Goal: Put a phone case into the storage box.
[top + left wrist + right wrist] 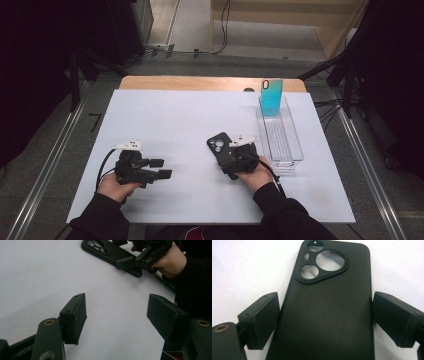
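The tabletop (165,115) spreads white under both my grippers. Ahead and to the right of my right gripper (235,155) stands a clear tray (295,150) with a blue phone case (271,97) leaning upright at its far end. The black phone case (329,315) lies flat, back up, between my right gripper's jaws, its camera cutout pointing away from me. The jaws bracket its long edges; the right pad looks to touch, the left I can't tell. I judge it light, rubbery, a bit flexible, so squeezing mid-length across the edges suits. My left gripper (117,315) gapes wide, holding nothing.
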The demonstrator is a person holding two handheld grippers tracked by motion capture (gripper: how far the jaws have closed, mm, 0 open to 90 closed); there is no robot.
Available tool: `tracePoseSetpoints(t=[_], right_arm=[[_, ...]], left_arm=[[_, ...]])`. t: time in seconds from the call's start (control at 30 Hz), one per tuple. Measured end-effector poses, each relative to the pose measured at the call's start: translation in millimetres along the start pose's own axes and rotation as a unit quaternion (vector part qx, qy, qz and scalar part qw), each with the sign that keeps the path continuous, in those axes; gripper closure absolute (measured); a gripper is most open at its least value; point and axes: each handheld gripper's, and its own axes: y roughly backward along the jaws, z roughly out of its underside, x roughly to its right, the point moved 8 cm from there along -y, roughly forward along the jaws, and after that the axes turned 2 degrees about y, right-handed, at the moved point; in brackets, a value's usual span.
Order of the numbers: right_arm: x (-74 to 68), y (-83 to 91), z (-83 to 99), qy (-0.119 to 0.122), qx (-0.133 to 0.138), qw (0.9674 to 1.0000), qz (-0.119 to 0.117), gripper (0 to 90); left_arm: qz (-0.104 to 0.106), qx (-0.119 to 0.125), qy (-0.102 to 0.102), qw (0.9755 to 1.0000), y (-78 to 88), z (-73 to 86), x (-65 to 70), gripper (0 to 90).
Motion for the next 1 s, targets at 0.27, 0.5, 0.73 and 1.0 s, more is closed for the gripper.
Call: tracePoseSetpoints(t=[0.27, 0.5, 0.73, 1.0], right_arm=[[1.6, 1.3, -0.9, -0.006, 0.002, 1.0000, -0.002, 11.9], [3.5, 2.6, -1.7, -0.014, 0.003, 0.9998, -0.013, 12.8], [3.4, 6.6, -5.2, -0.027, 0.009, 0.9991, -0.030, 13.1], [1.4, 19.9, -16.1, -0.039, 0.027, 0.9978, -0.046, 13.2]], left_arm=[[-0.001, 0.000, -0.001, 1.0000, 0.1, -0.6, 0.1, 32.7], [0.000, 0.001, 0.000, 1.0000, 0.2, -0.9, 0.0, 32.7], [0.001, 0.003, 0.002, 1.0000, 0.4, -1.7, 0.3, 32.7], [0.000, 0.004, 0.006, 1.0000, 0.7, -2.9, 0.9, 32.6]])
